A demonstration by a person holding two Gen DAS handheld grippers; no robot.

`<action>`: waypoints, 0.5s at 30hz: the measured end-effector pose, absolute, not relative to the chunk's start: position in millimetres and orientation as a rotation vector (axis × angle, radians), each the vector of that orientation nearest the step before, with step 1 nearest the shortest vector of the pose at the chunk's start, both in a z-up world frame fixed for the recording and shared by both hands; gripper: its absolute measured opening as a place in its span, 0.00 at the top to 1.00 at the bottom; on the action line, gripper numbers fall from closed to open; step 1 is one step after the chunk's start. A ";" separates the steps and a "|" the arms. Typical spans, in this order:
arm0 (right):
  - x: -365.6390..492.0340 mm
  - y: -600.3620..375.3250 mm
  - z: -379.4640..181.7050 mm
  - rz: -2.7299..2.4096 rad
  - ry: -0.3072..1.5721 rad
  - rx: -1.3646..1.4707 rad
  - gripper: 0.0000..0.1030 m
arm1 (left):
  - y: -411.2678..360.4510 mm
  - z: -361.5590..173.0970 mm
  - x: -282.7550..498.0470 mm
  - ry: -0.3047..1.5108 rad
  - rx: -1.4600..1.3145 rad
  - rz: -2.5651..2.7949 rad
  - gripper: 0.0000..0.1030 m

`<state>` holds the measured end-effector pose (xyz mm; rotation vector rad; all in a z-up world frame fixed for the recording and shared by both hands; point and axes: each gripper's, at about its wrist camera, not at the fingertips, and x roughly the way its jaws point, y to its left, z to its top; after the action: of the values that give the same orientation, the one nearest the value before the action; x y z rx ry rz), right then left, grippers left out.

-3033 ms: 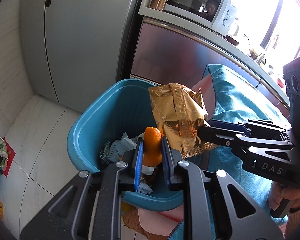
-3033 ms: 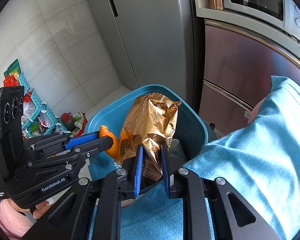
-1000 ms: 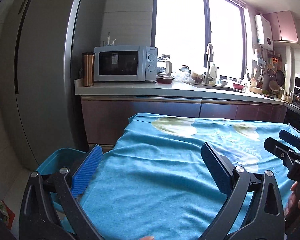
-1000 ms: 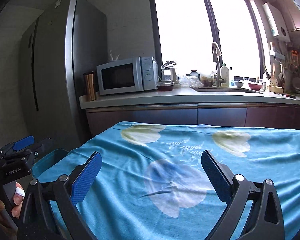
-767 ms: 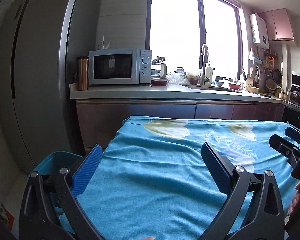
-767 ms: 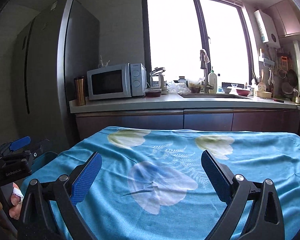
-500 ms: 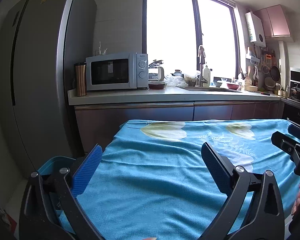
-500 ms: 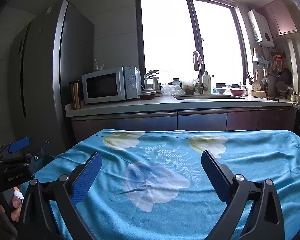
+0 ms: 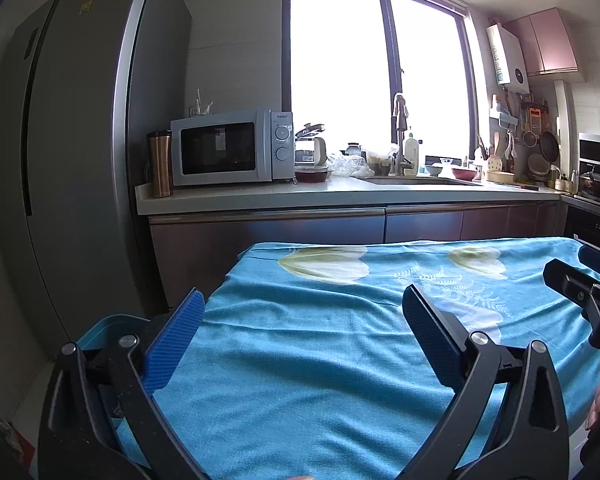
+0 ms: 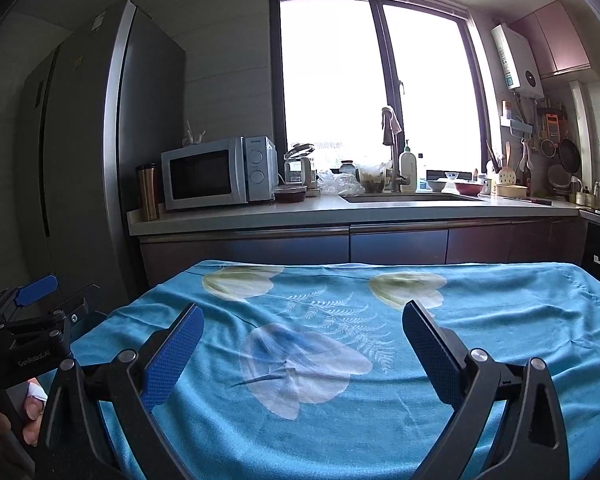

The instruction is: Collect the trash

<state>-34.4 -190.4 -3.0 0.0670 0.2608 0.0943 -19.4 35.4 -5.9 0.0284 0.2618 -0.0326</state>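
Tall grey fridge (image 9: 80, 160) with a smooth matte steel face fills the left side, floor to ceiling. Beside it runs a pale stone counter (image 9: 340, 194) over glossy dark brown cabinet fronts (image 9: 268, 236). In front of me lies the table under a turquoise cloth (image 9: 308, 360), soft napped weave, slightly rumpled, printed with pale tulip shapes and a fern sprig; nothing rests on the part I can see. Boxy white microwave (image 9: 228, 148) sits at the counter's left end, a cylindrical copper-toned steel tumbler (image 9: 160, 164) just beside it. Blue plastic bin (image 9: 112, 326), rounded rim, sits low at the table's left edge, mostly hidden behind my left claw; its contents are not visible. My left gripper (image 9: 300, 328) is spread wide, blue ribbed pads angled outward, holding nothing. My right gripper (image 10: 300, 334) is equally wide apart, same knurled blue pads on black frames, also bare, hovering above the cloth's large printed flower.
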 end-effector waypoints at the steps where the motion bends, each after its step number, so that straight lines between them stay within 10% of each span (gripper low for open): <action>1: -34.6 -190.1 -2.9 0.093 0.261 0.065 0.07 | 35.4 -6.1 -19.4 0.261 0.029 -0.032 0.05; 15: -35.1 -190.7 -2.6 0.094 0.266 0.068 0.07 | 35.1 -6.2 -21.0 0.255 0.031 -0.032 0.05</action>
<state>-35.1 -190.7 -2.6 0.0681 0.2658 0.0943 -21.0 35.1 -6.2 0.0310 0.2547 -0.0321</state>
